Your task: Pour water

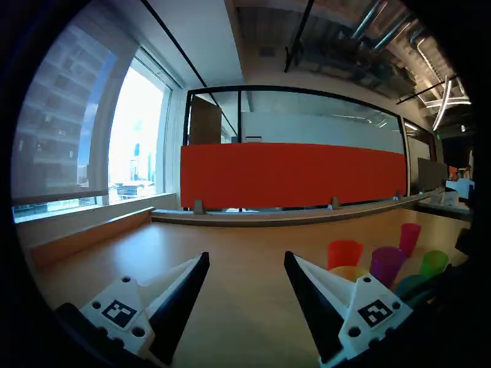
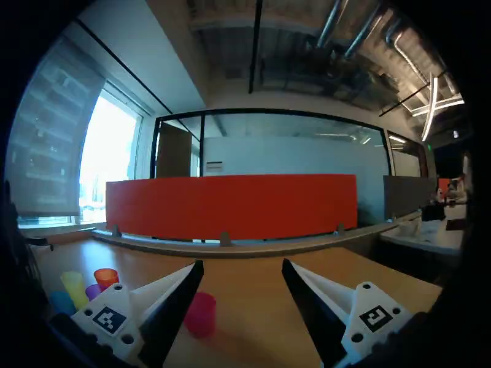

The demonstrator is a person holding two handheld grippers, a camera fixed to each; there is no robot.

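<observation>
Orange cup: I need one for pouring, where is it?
In the left gripper view, the orange cup stands on the table, lower right, beside the purple cup.

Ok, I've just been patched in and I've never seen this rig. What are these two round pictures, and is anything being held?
Each picture comes from a camera riding on a handheld two-finger gripper and looking forward along its fingers. A person carries one gripper in each hand.

In the left gripper view, the left gripper is open and empty above a wooden table. Coloured cups stand to the right, among them an orange cup and a purple cup.

In the right gripper view, the right gripper is also open and empty. A pink cup stands just beyond the finger on the picture's left. A red partition runs along the table's far edge.
</observation>
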